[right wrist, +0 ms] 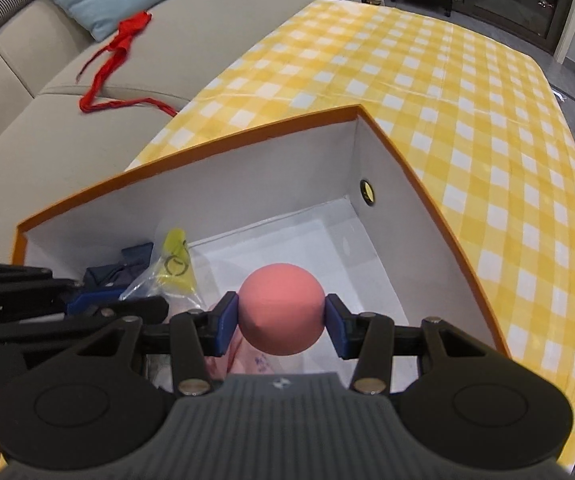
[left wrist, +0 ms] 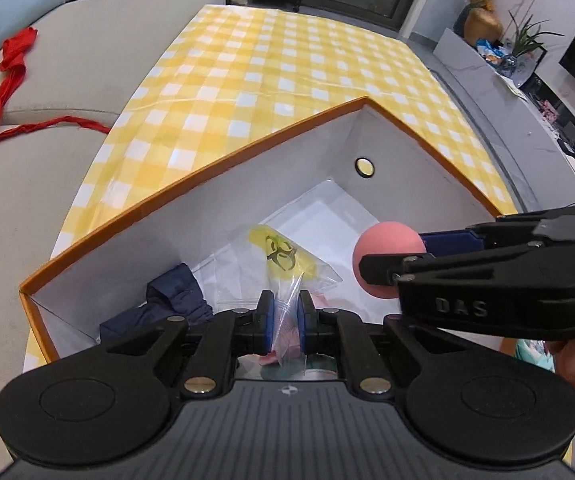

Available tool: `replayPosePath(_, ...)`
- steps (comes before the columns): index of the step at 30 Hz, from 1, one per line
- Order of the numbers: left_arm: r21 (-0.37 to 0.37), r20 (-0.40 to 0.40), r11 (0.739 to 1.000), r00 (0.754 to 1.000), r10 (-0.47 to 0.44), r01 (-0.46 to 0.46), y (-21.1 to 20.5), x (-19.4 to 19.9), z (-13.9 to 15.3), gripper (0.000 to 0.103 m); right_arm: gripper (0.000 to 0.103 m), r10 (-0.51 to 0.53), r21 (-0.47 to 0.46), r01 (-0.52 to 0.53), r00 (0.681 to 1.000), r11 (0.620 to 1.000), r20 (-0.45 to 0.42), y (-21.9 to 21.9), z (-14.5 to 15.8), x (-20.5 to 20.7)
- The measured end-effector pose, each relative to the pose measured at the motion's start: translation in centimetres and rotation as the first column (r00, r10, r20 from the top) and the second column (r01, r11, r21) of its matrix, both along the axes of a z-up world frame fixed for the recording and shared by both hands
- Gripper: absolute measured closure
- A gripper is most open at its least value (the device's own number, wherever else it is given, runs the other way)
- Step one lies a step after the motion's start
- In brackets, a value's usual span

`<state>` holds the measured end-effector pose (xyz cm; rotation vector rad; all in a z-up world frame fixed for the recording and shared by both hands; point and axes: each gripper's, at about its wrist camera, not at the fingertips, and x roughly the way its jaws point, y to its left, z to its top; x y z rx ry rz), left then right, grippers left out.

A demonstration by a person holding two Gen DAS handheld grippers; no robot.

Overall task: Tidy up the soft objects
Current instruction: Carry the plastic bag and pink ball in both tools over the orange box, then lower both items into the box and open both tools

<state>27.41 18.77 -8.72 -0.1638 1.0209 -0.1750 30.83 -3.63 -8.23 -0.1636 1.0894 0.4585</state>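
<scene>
- Box (right wrist: pixel 191 152) with an orange rim and white inside stands on the yellow checked tablecloth (right wrist: pixel 467 92); both claws hang over its near end.
- Right claw (right wrist: pixel 282 322) is part open, its blue pads pressed on either side of a pink ball (right wrist: pixel 281 312), held above the box floor.
- Left claw (left wrist: pixel 286 320) is nearly closed, pinching a clear plastic bag (left wrist: pixel 287 300) that holds something yellow.
- Already inside, at the near left corner, lies a dark blue cloth (left wrist: pixel 175 300).
- Judged from this, the sorting is well along: ball and bag only need letting go.
- Red ribbon (right wrist: pixel 121 56) on the grey sofa (right wrist: pixel 47 128), far left, may be left to collect.
- Writing: "DAS" is moulded on the right claw; the yellow item shows a black biohazard sign (left wrist: pixel 280 254).
</scene>
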Motion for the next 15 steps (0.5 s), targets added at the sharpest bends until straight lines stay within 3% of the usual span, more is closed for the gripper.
replayPosePath(15, 0.020, -0.058, 0.999, 0.998, 0.035, -0.034, 1.8, 1.5, -2.0, 0.088, 0.056, 0.029, -0.098, -0.035, 0.998, 0.995, -0.061, 5.2, -3.4, 4.1)
